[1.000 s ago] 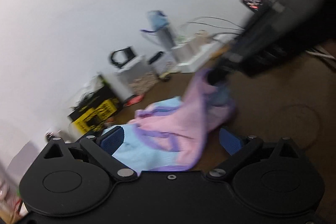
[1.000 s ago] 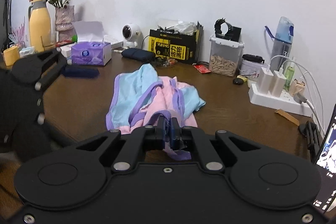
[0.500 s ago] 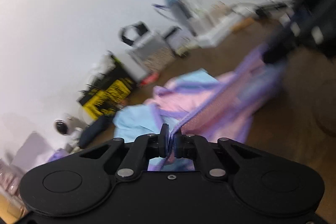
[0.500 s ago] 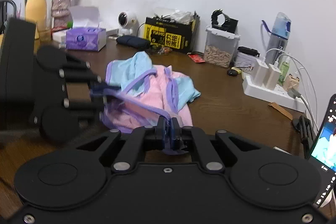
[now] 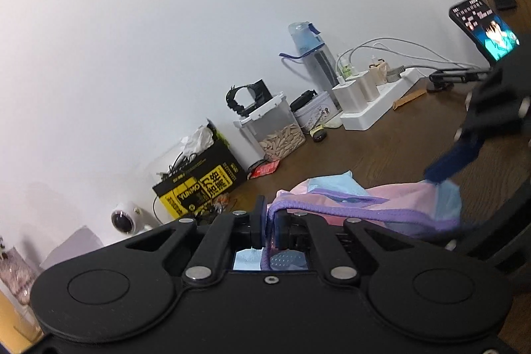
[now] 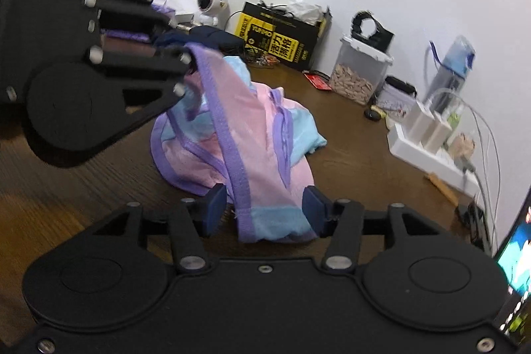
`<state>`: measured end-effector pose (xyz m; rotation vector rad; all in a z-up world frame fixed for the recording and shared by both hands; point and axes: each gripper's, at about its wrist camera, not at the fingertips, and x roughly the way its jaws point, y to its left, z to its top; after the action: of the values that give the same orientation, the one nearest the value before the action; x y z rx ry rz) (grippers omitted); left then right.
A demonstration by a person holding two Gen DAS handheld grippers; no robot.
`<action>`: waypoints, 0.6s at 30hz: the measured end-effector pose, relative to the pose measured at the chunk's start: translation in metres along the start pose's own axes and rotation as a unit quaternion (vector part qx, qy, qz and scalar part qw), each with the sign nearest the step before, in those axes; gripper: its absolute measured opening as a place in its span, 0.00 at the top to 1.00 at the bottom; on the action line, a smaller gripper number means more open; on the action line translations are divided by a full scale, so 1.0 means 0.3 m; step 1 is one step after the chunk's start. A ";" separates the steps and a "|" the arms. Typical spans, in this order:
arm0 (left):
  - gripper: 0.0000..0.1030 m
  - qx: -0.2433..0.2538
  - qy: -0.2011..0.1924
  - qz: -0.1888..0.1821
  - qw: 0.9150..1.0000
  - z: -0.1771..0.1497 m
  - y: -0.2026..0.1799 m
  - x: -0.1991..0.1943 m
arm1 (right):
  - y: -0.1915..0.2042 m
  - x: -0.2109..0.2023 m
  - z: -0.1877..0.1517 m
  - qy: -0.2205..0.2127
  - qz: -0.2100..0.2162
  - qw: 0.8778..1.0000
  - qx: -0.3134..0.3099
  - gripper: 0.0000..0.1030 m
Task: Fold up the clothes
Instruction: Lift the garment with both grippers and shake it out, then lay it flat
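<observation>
A pink, light-blue and purple-trimmed garment (image 6: 252, 135) lies bunched on the brown wooden table (image 6: 358, 161). My left gripper (image 5: 271, 226) is shut on its purple hem and holds that edge lifted; it shows at the left of the right wrist view (image 6: 186, 68). My right gripper (image 6: 264, 209) is open, its blue pads either side of the garment's near edge, which hangs loose between them. The garment (image 5: 391, 204) stretches from my left fingers toward the right gripper (image 5: 448, 161).
Along the wall stand a yellow-black box (image 6: 282, 32), a clear container of wood pieces (image 6: 361, 72), a water bottle (image 6: 454, 68), a white power strip with chargers (image 6: 431, 141), a small white camera (image 6: 209, 2). A lit phone (image 5: 488, 29) stands at the right.
My left gripper closed on the purple hem and lifted it. My right gripper opened and let go of the garment's near edge.
</observation>
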<state>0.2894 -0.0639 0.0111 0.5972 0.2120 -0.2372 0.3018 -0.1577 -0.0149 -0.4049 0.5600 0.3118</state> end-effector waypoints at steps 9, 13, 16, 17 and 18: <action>0.95 -0.007 0.009 0.018 1.000 0.016 0.056 -0.100 | -0.021 -0.075 0.014 -0.030 -0.031 0.999 0.000 0.94; 0.95 -0.007 -0.025 0.014 1.000 0.171 0.193 -0.169 | -0.084 -0.219 0.127 -0.086 -0.034 0.996 -0.020 0.94; 0.95 -0.013 -0.051 0.004 0.999 0.323 0.320 -0.257 | -0.150 -0.365 0.254 -0.139 -0.043 0.988 -0.042 0.94; 0.96 -0.014 -0.062 -0.001 0.998 0.400 0.383 -0.308 | -0.178 -0.427 0.305 -0.159 -0.050 0.985 -0.051 0.94; 0.95 -0.013 -0.069 -0.006 0.998 0.456 0.423 -0.350 | -0.218 -0.508 0.373 -0.181 -0.050 0.981 -0.056 0.94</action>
<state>0.2427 -0.0244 0.2165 0.5515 0.0860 -0.2861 0.2548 -0.1912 0.1767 -0.4703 0.1646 0.3131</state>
